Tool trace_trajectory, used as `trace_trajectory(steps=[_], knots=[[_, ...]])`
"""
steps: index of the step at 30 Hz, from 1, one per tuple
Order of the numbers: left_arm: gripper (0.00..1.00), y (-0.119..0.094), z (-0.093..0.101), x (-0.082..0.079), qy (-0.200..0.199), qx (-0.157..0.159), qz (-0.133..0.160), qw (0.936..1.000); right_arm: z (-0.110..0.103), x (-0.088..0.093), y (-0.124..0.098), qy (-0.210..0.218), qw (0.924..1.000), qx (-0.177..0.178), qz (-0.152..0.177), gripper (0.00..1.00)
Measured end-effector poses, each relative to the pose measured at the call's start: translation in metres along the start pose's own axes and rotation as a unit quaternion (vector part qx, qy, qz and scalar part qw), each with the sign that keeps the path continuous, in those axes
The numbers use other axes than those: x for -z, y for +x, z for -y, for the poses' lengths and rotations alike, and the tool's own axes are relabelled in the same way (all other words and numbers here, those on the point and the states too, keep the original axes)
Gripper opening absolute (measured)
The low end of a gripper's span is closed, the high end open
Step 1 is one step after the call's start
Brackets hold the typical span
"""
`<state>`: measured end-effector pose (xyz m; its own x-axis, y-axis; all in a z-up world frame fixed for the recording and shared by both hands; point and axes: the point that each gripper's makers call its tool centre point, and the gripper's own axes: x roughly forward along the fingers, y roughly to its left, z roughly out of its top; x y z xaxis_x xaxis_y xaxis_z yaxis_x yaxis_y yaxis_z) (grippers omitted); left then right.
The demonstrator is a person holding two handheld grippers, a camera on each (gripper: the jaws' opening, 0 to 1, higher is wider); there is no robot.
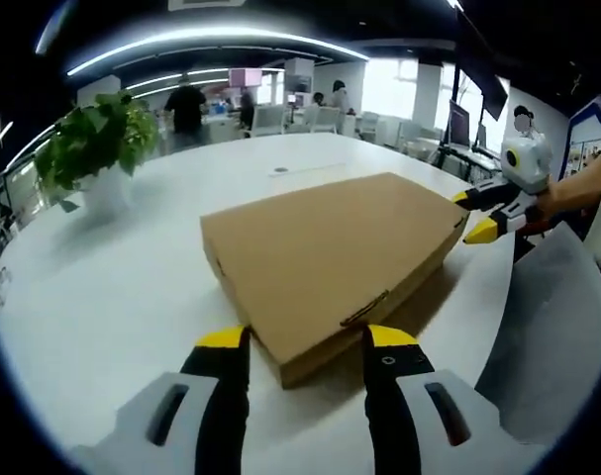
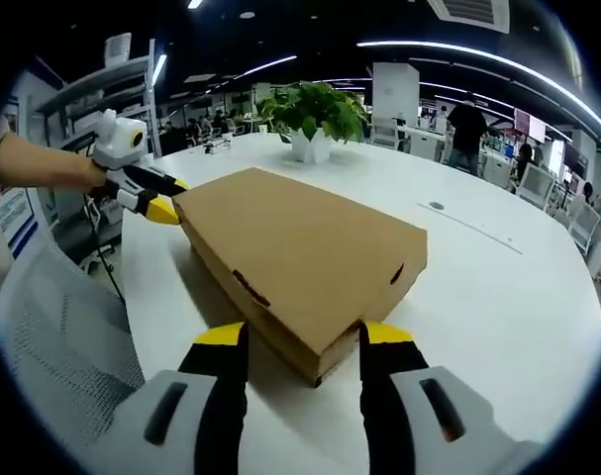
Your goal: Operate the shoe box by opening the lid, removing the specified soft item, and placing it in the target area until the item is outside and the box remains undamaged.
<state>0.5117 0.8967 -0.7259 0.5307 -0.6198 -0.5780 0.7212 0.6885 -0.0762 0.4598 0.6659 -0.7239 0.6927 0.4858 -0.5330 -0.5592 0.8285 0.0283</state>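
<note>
The closed box lies flat on the counter. Both grippers, left and right, straddle opposite corners, jaws wide, gripping nothing. Prying at corners could tear the cardboard.

An open-plan office: long ceiling lights are glowing above a big white table, people are standing among desks and chairs beyond it, and a potted plant is sitting on it.
</note>
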Motion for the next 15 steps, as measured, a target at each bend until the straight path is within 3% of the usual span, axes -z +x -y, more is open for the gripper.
trace_trajectory(steps=[15], knots=[[0.45,-0.0064,0.0045,-0.0015,-0.01,0.0,0.002,0.9999,-0.0001,-0.0052,-0.0066,0.008,0.9999,-0.001,0.008,0.4]])
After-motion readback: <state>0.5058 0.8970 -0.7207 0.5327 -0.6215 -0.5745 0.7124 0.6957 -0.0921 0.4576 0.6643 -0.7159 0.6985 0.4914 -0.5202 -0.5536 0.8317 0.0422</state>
